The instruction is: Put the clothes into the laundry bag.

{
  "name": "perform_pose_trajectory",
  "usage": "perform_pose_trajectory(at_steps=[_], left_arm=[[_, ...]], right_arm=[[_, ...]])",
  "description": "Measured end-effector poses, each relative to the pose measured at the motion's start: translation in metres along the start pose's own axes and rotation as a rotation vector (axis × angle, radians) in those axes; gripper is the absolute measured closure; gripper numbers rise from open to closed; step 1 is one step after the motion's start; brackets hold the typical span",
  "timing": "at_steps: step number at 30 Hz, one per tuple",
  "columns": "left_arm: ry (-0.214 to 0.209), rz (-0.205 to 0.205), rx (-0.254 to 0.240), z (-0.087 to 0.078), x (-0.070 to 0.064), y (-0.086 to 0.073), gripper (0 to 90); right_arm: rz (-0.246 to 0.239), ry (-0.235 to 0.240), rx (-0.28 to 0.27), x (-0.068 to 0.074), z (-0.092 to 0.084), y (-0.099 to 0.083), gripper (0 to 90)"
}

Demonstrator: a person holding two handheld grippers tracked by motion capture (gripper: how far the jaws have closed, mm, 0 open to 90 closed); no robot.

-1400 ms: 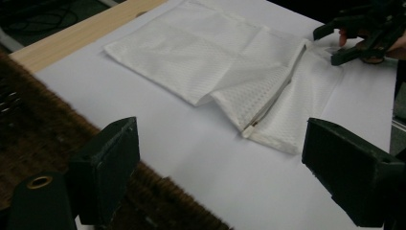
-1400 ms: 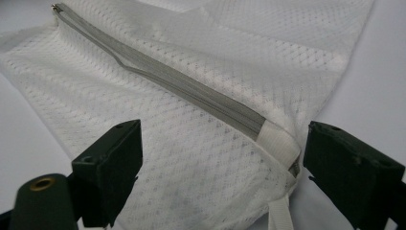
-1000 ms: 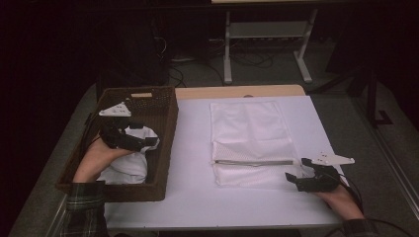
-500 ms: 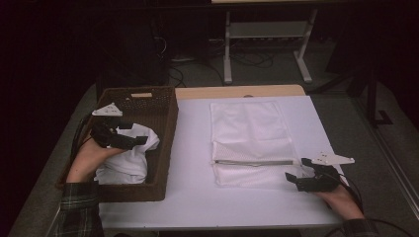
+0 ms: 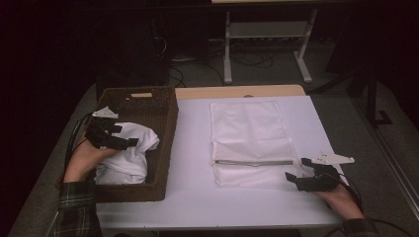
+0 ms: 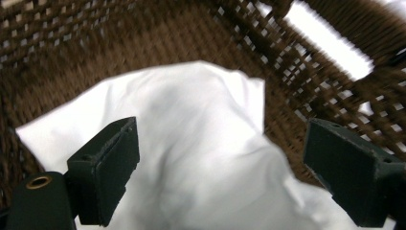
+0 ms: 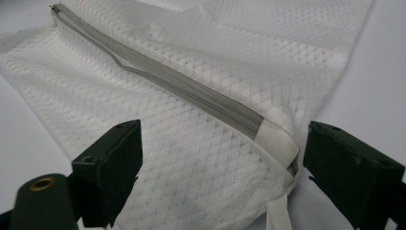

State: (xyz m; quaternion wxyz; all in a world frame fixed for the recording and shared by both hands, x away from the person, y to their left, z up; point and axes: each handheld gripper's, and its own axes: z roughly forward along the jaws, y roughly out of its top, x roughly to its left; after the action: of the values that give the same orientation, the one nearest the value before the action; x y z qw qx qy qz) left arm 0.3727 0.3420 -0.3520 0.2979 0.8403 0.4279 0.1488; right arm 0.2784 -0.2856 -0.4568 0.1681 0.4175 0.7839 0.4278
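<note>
A brown wicker basket (image 5: 168, 123) stands at the table's left and holds a bundle of white cloth (image 5: 129, 155). My left gripper (image 5: 121, 139) hovers open just above that cloth (image 6: 191, 143), its jaws spread wide with nothing between them. A white mesh laundry bag (image 5: 252, 140) lies flat on the table's middle, its grey zipper (image 5: 254, 162) running across it. My right gripper (image 5: 296, 178) is open at the bag's near right corner, jaws either side of the zipper's end (image 7: 275, 139) and a white tab.
The table top (image 5: 192, 197) is pale and bare in front of the bag and between bag and basket. A wooden strip (image 5: 237, 92) edges its far side. Beyond it stand a metal stand (image 5: 267, 34) and cables on the floor.
My left gripper has drifted slightly left and back over the cloth in the basket. The right gripper has stayed put at the bag's corner.
</note>
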Motion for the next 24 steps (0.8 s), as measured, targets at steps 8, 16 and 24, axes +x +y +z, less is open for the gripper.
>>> perform_pose_trajectory(at_steps=[8, 16, 24], left_arm=[[-0.026, -0.022, 0.075, 0.018, 0.005, -0.008, 12.0], [-0.031, -0.052, 0.127, 0.028, 0.007, -0.013, 11.8], [-0.008, -0.070, 0.200, 0.039, 0.007, -0.017, 11.5]], right_arm=[[-0.001, 0.000, -0.002, 0.000, 0.000, 0.000, 12.8], [-0.002, 0.001, -0.003, 0.000, -0.001, 0.000, 12.8], [-0.004, 0.001, -0.003, 0.000, 0.000, 0.000, 12.7]])
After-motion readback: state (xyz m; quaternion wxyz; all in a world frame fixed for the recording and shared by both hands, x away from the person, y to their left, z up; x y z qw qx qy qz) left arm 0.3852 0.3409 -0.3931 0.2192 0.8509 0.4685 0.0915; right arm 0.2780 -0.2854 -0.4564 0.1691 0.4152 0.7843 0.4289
